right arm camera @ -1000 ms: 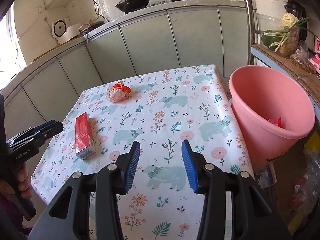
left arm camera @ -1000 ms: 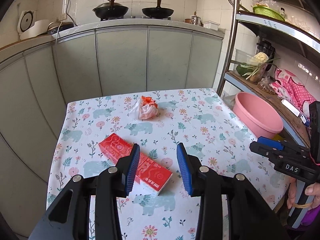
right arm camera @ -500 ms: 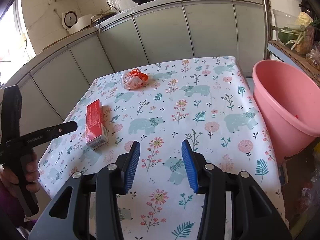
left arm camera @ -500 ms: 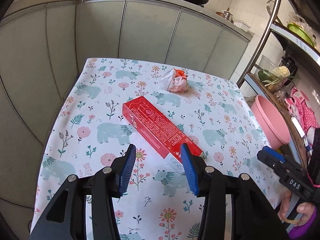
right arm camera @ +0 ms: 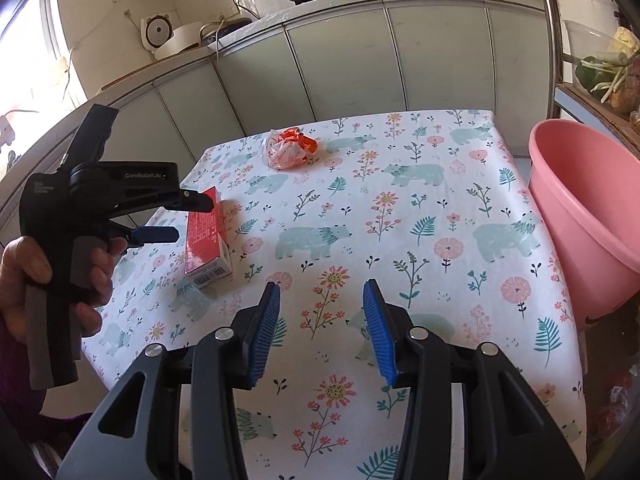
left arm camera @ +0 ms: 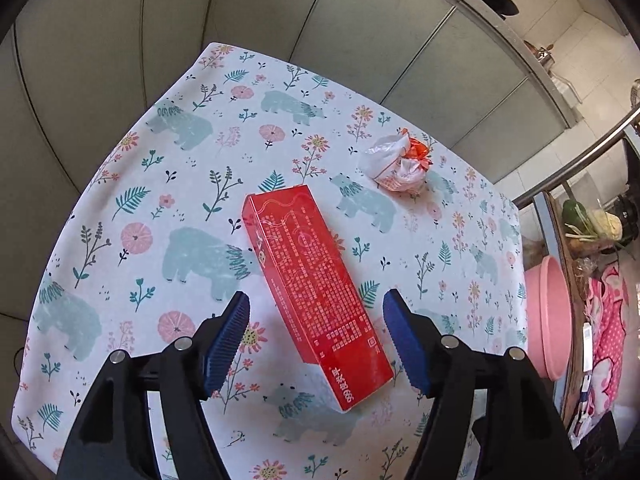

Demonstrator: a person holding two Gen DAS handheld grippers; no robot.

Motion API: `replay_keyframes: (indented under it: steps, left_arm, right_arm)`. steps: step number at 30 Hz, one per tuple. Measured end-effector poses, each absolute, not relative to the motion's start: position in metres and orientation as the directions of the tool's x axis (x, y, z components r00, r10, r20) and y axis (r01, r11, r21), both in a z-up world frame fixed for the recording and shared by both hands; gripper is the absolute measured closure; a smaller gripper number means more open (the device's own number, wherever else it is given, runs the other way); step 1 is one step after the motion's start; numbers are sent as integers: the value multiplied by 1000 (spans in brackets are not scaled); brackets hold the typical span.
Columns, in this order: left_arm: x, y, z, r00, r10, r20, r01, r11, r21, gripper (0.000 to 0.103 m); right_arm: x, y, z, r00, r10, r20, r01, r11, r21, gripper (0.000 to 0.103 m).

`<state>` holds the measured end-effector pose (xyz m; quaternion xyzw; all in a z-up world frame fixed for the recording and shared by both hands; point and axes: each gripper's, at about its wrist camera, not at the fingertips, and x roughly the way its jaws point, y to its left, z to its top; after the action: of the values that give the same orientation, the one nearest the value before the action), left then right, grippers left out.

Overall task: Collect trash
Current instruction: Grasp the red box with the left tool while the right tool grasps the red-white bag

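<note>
A long red carton [left arm camera: 316,292] lies flat on the floral tablecloth [left arm camera: 200,160]. My left gripper [left arm camera: 316,320] is open and hovers over it, its blue pads on either side of the carton's near half, not touching. In the right wrist view the left gripper [right arm camera: 188,216] is over the carton [right arm camera: 206,240] at the table's left. A crumpled white and orange bag [left arm camera: 398,164] lies farther back, also in the right wrist view [right arm camera: 290,148]. My right gripper [right arm camera: 320,328] is open and empty above the table's near middle.
A pink plastic bucket [right arm camera: 592,216] stands off the table's right edge, also seen in the left wrist view [left arm camera: 548,316]. Grey kitchen cabinets [right arm camera: 340,68] run behind the table. A metal shelf rack [right arm camera: 554,36] with vegetables stands at the right.
My left gripper has moved up over the red carton, tilted to look down on it, and now straddles it. The right gripper has pulled back slightly.
</note>
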<state>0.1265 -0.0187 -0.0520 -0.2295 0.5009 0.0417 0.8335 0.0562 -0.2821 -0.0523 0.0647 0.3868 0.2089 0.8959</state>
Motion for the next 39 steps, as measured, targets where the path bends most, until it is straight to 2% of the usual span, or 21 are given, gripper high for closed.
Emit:
replay_keyframes:
  steps: [9,12,16,20,31,39]
  left_arm:
    - [143,-42,-67,429,-24,-903,-355,915,-193,35]
    - [138,-45,-66,455,15,-891,-343,926,-159,41]
    - [128,-38,-66,493,-2,-870,-314,932,-181,51]
    - [120,-28,-65,514,-15,-858,-272,945,-180,54]
    - [92,1,-56,580,-30,-814,-124,984,-125,58]
    - [78,25,-65,582,-126,-804,-102,969,-226,59]
  right_arm:
    - [59,-294,-55,609,431,-666,-316,902,295,59]
    - [61,-295,-53,609,436,-662,-322,899,296,59]
    - [65,-292,-49,614,435,-658,-332,899,285,59]
    - [70,-284,-43,613,441,-656,-346,896,279,59]
    - [111,-228,-31,571,471,-673,-438,868,236,59]
    - [174,-189,-35,573,463,-676,-413,876,250,59]
